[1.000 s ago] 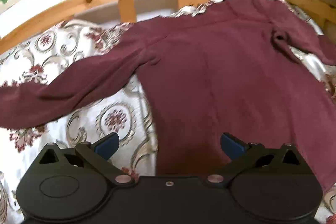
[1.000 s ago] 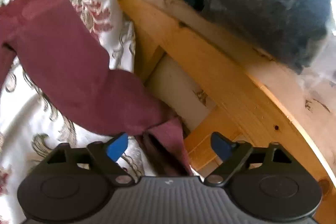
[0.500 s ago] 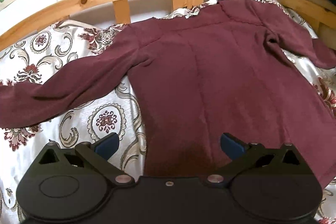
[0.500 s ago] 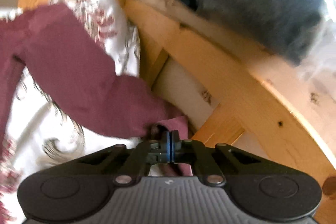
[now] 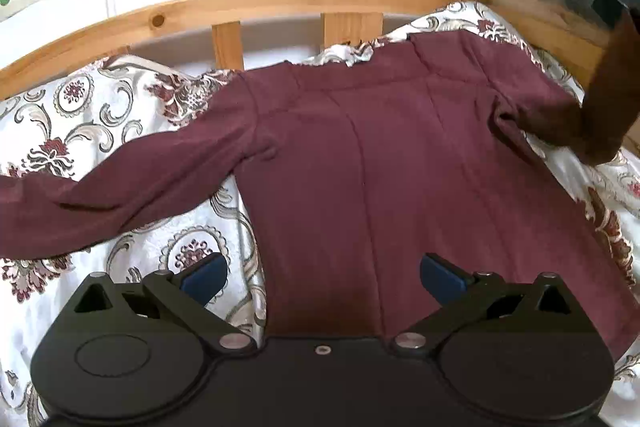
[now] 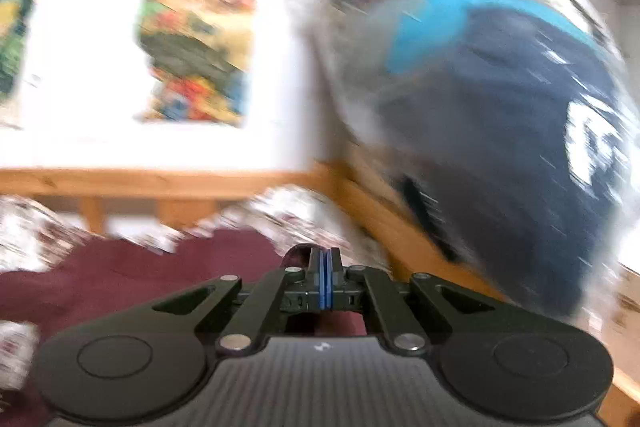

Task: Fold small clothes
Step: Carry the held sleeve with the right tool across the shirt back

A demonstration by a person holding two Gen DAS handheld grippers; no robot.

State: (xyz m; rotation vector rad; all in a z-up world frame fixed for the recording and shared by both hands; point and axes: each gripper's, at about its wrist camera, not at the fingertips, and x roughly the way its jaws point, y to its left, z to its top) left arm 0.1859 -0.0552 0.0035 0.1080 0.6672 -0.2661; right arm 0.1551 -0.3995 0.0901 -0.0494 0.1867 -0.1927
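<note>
A maroon long-sleeved top (image 5: 380, 163) lies spread flat on a patterned bedspread (image 5: 80, 115). Its left sleeve (image 5: 120, 191) stretches out to the left. Its right sleeve (image 5: 608, 83) is lifted up at the far right. My left gripper (image 5: 322, 273) is open and empty, hovering over the top's lower hem. My right gripper (image 6: 324, 267) is shut on the right sleeve cuff, raised above the top (image 6: 140, 275); the view is blurred by motion.
A wooden bed rail (image 5: 260, 3) curves along the back and right side (image 6: 384, 219). A blue-grey bundle in plastic (image 6: 500, 147) sits on the right rail. Posters (image 6: 196, 55) hang on the white wall behind.
My right gripper closed on the right sleeve's cuff and lifted it up and inward, swinging fast. My left gripper pulled back slightly and stayed open.
</note>
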